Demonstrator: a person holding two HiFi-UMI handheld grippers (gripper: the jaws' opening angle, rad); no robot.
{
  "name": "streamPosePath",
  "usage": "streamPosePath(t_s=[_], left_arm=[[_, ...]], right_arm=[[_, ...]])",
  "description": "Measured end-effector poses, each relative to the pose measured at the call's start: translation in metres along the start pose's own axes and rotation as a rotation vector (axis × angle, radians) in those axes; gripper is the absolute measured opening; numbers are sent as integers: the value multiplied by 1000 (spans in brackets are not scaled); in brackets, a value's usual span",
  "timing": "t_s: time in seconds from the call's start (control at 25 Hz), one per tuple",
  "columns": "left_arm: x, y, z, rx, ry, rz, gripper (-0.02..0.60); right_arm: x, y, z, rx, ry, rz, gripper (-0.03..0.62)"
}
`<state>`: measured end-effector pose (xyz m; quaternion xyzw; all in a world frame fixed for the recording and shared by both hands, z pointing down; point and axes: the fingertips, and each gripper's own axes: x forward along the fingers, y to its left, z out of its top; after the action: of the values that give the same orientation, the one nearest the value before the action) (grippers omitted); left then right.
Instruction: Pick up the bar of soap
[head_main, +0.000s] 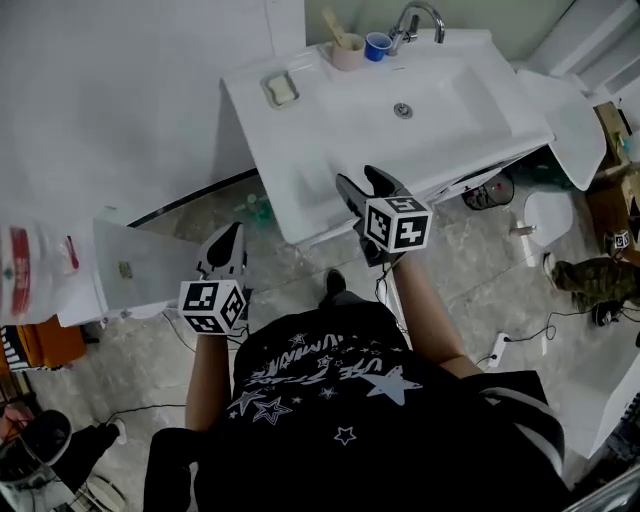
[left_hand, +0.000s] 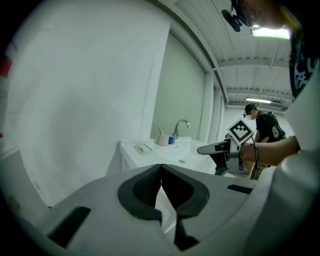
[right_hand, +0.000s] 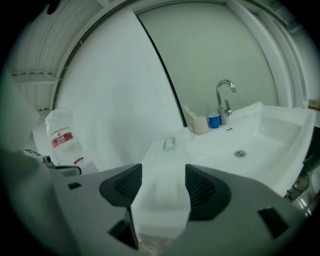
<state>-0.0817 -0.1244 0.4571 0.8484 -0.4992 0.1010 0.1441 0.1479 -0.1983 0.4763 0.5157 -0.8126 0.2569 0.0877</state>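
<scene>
The pale bar of soap (head_main: 281, 90) lies in a small dish at the back left corner of the white sink counter (head_main: 300, 170). It also shows in the left gripper view (left_hand: 144, 147) and the right gripper view (right_hand: 169, 144). My right gripper (head_main: 360, 180) hovers over the counter's front edge, open, with only the counter showing between its pads (right_hand: 162, 187). The soap is well beyond it, up and to the left. My left gripper (head_main: 231, 235) hangs lower, left of the sink and over the floor, with its pads touching and nothing between them (left_hand: 161, 172).
A cup with a toothbrush (head_main: 347, 50), a blue cup (head_main: 377, 45) and the faucet (head_main: 415, 20) stand at the sink's back edge, behind the basin drain (head_main: 403, 110). A white cabinet (head_main: 140, 265) and a plastic bag (head_main: 30, 270) are at the left. Cables lie on the floor.
</scene>
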Motion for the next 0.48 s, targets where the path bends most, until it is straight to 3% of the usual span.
streamPosePath(t_s=[0.24, 0.48], left_arm=[[10, 9, 4, -42, -13, 147, 9], [16, 22, 6, -59, -10, 208, 10]], right_arm=[[40, -17, 17, -33, 59, 74, 265], [80, -12, 29, -46, 91, 115, 251]])
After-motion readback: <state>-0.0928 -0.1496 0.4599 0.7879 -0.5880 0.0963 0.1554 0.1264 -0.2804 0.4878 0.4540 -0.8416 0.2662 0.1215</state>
